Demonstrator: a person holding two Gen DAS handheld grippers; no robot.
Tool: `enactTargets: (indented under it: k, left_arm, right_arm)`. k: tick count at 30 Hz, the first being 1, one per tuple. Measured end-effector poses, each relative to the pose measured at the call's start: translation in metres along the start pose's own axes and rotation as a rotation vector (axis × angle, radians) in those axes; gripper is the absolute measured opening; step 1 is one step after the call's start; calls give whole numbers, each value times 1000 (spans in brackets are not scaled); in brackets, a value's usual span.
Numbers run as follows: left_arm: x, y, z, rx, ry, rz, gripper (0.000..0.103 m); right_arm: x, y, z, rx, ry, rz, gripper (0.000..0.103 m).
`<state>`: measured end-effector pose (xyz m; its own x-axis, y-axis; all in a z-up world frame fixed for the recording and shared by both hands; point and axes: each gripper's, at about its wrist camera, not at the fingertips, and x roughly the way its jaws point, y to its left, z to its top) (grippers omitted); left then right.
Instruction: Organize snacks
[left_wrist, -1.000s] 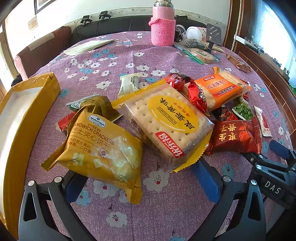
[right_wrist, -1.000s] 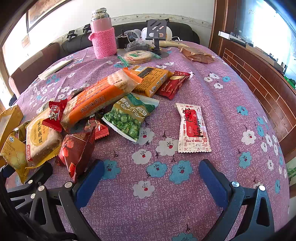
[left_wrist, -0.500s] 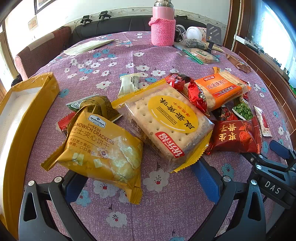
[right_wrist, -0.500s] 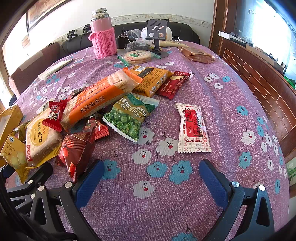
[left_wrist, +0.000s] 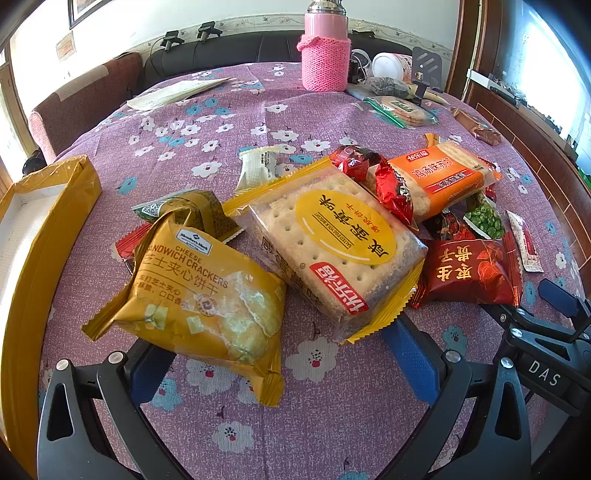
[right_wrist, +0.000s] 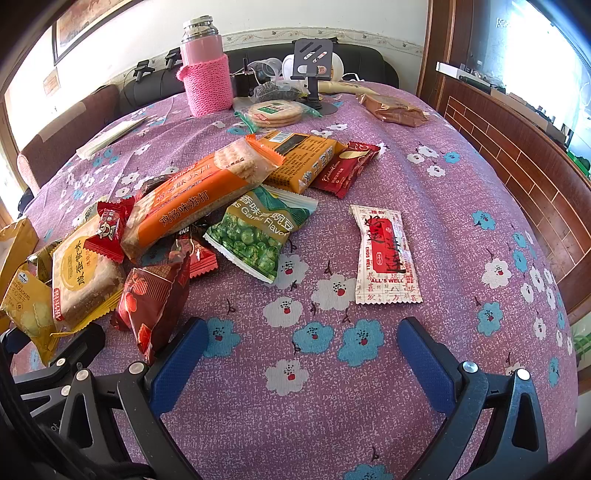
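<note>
The snacks lie in a loose pile on the counter (right_wrist: 369, 424) with the purple flowered cloth. None looks sorted yet, so almost all of the job is left.

The left gripper (left_wrist: 280, 365) is wide open and holds nothing. The shiny yellow bag of cheese sandwich crackers (left_wrist: 195, 295) lies between its blue fingers, near the counter's near edge. The clear pack of square soda crackers with a yellow label (left_wrist: 328, 251) lies just beside the bag. At the counter's left edge sits a yellow cardboard box (left_wrist: 22, 266) with its top open; it looks like the place for the snacks.

The right gripper (right_wrist: 299, 358) is wide open too, and empty. The white and red flat packet (right_wrist: 386, 254) lies alone just ahead of it, and the green pea bag (right_wrist: 255, 232) lies at the pile's edge.
</note>
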<state>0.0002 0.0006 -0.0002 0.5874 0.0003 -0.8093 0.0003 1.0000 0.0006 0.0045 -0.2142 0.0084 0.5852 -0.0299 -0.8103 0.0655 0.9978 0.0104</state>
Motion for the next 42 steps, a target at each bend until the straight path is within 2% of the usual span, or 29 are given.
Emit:
enactTargets:
  k: [35,42]
  left_arm:
    - [0,1,0,-10,1,2,103]
    - [-4,3,0,84,85,-65,103]
  right_arm:
    - [0,0,-1,-7,0,10,103]
    - [0,0,-1,-15,4,16,103]
